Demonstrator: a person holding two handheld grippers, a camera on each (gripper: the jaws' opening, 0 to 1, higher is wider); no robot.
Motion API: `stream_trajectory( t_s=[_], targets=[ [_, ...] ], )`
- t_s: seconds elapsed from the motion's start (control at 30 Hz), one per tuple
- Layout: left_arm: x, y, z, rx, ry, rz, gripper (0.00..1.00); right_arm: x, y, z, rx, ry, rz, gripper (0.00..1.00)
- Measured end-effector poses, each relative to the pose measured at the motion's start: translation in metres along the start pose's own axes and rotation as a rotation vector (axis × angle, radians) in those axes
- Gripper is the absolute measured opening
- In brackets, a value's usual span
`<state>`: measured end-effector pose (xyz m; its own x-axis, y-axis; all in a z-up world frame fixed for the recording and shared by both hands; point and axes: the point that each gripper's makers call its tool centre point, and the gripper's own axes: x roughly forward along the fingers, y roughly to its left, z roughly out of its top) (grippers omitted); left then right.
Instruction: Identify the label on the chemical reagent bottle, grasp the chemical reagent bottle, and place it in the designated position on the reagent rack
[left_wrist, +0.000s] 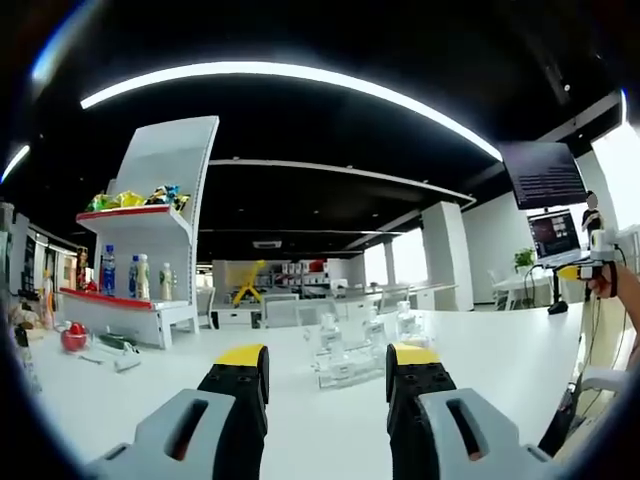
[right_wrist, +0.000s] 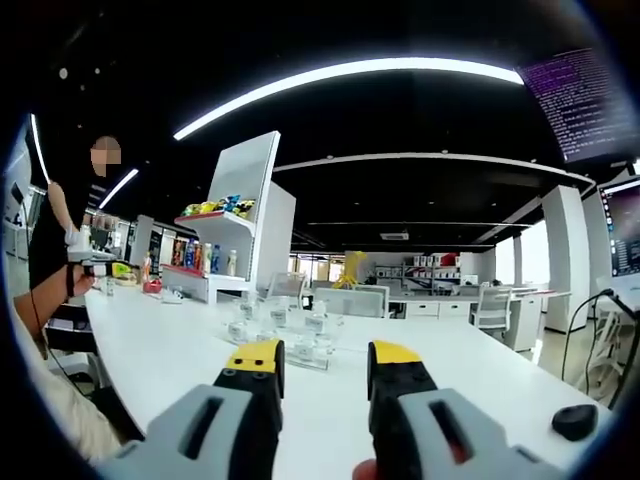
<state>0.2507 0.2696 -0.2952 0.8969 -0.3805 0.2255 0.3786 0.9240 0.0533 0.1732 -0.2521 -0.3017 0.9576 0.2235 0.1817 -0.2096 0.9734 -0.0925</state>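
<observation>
While both my grippers hover low over the white table (left_wrist: 500, 360), left gripper (left_wrist: 327, 362) has its jaws spread with nothing between them, and right gripper (right_wrist: 322, 360) is spread and empty too. Clear reagent bottles (left_wrist: 365, 335) sit in a clear rack (left_wrist: 345, 375) ahead of my left jaws, apart from them. Labels too small to read. White display shelf (left_wrist: 150, 250) stands far left with drinks.

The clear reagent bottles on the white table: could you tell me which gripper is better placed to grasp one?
Probably the left gripper: it is open, and the clear reagent bottles on the transparent rack show just beyond its yellow tips. The right gripper, also open, views them further off across the white table.
</observation>
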Motion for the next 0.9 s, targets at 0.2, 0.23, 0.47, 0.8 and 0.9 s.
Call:
stream_trajectory(
  t_s=[0.2, 0.23, 0.47, 0.8, 0.9],
  targets=[
    [-0.002, -0.001, -0.004, -0.026, -0.005, -0.006, 0.47, -0.002, 0.001, 0.004, -0.008, -0.002, -0.001, 0.33],
    [-0.002, -0.001, -0.004, -0.028, -0.003, -0.007, 0.47, -0.002, 0.000, 0.004, -0.007, -0.001, -0.004, 0.33],
    [-0.003, 0.005, -0.008, -0.003, 0.010, 0.024, 0.48, -0.006, -0.006, 0.005, -0.001, 0.004, -0.026, 0.34],
    [-0.019, 0.019, 0.003, -0.078, -0.050, 0.090, 0.48, -0.004, -0.003, 0.003, 0.002, 0.005, -0.008, 0.37],
    [-0.019, 0.017, 0.003, -0.076, -0.054, 0.087, 0.48, -0.005, -0.004, 0.004, 0.006, 0.001, -0.011, 0.37]
  ],
)
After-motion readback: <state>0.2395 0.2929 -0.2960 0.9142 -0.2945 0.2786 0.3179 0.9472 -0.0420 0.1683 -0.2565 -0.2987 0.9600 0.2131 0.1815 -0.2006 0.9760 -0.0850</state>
